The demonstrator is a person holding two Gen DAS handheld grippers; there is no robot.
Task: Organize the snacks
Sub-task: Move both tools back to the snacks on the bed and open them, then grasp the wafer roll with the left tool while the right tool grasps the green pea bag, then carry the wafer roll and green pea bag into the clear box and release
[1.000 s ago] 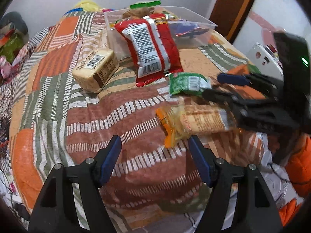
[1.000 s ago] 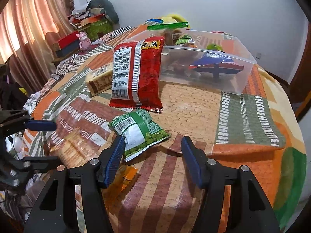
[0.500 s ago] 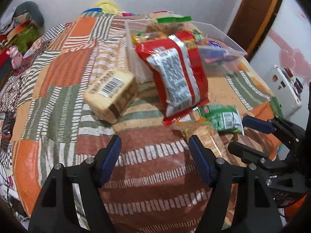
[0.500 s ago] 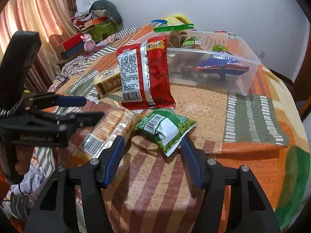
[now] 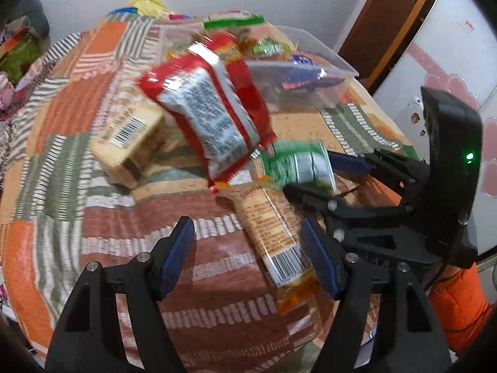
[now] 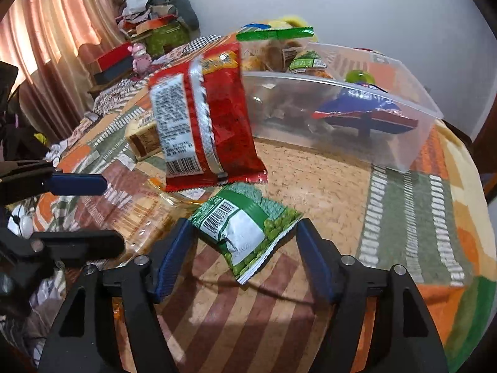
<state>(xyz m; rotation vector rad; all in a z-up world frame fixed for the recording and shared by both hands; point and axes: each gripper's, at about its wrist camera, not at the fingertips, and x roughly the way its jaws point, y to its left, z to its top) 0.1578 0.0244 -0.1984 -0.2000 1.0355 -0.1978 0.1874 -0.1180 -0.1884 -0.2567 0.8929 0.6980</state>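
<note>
A green pea snack packet [image 6: 248, 227] lies on the patterned tablecloth between the open fingers of my right gripper [image 6: 245, 258]; it also shows in the left wrist view [image 5: 298, 164]. My left gripper [image 5: 251, 258] is open, with a tan-and-orange cracker packet [image 5: 273, 233] lying by its right finger. A big red snack bag [image 6: 205, 130] leans on a clear plastic bin [image 6: 413, 143] that holds several snacks. A beige boxed snack [image 5: 127, 140] lies left of the red bag.
The table's edge curves close on the right [image 6: 475, 217]. A dresser with clutter [image 6: 149, 40] and a curtain [image 6: 46, 46] stand at the left. A white fridge [image 5: 450, 62] and a wooden door frame [image 5: 376, 21] are beyond the table.
My left gripper moved right and closer to the cracker packet. My right gripper advanced until the green packet lies between its fingers. Both stayed open.
</note>
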